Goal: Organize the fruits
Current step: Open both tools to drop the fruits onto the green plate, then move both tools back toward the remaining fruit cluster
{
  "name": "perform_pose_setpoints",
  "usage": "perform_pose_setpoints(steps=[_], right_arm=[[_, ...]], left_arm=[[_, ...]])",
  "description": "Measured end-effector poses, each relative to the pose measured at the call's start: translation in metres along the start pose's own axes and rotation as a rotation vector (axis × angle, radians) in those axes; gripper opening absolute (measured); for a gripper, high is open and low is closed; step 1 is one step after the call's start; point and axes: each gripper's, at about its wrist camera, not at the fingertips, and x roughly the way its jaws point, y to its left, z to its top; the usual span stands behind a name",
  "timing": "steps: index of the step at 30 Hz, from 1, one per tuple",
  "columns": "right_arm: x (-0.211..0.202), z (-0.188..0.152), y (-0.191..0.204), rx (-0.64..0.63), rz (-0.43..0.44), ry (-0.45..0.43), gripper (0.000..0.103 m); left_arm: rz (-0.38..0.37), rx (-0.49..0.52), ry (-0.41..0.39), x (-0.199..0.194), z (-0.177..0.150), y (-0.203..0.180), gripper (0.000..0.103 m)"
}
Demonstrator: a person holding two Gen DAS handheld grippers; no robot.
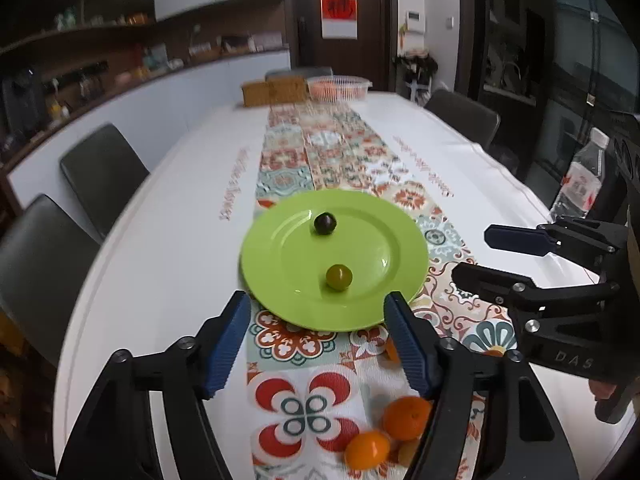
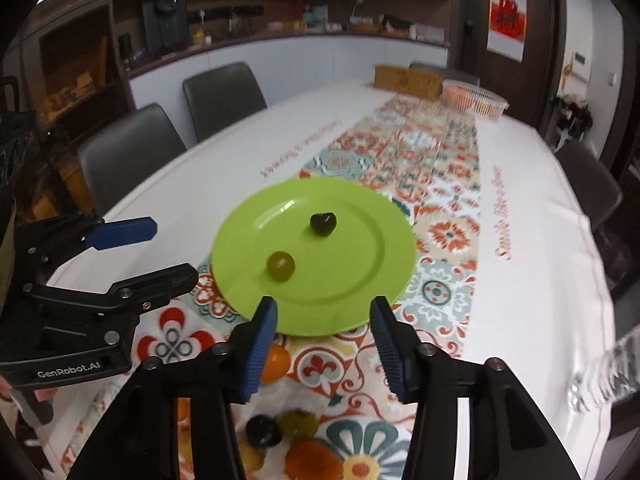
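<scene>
A lime green plate [image 1: 368, 312] [image 2: 360, 300] lies on the patterned runner. On it are a dark round fruit [image 1: 325, 223] [image 2: 323, 223] and a green one [image 1: 339, 277] [image 2: 281, 266]. My left gripper [image 1: 318, 308] is open and empty above the plate's near rim. My right gripper [image 2: 323, 312] is open and empty, also at the near rim; it shows at the right of the left wrist view [image 1: 472, 254]. Loose fruits lie near me: oranges [image 1: 406, 417] [image 1: 367, 450], and a dark fruit [image 2: 263, 431], a green fruit [image 2: 298, 423] and an orange [image 2: 314, 460].
A patterned runner [image 1: 340, 152] runs down a long white table [image 1: 168, 240]. Brown boxes [image 1: 272, 92] and a clear basket of fruit [image 1: 338, 88] stand at the far end. A water bottle [image 1: 580, 180] stands at the right edge. Dark chairs [image 1: 100, 172] line the sides.
</scene>
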Motion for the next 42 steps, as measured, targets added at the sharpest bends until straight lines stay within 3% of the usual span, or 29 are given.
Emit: perform_pose_setpoints(steps=[5, 19, 33, 42], right_arm=[[-0.037, -0.012, 0.01, -0.01, -0.017, -0.083, 0.061], [-0.097, -0.059, 0.035, -0.06, -0.066, -0.233, 0.061], [-0.097, -0.102, 0.053, -0.162, -0.024, -0.186, 0.061], [-0.086, -0.118, 0.061, -0.26, -0.021, -0.142, 0.061]], left_arm=[[0.014, 0.003, -0.071, -0.038, -0.014, -0.009, 0.078], [0.05, 0.0, -0.151, -0.095, -0.058, -0.031, 0.084], [-0.01, 0.119, -0.161, -0.095, -0.102, -0.052, 0.084], [-0.061, 0.184, -0.116, -0.078, -0.117, -0.062, 0.069]])
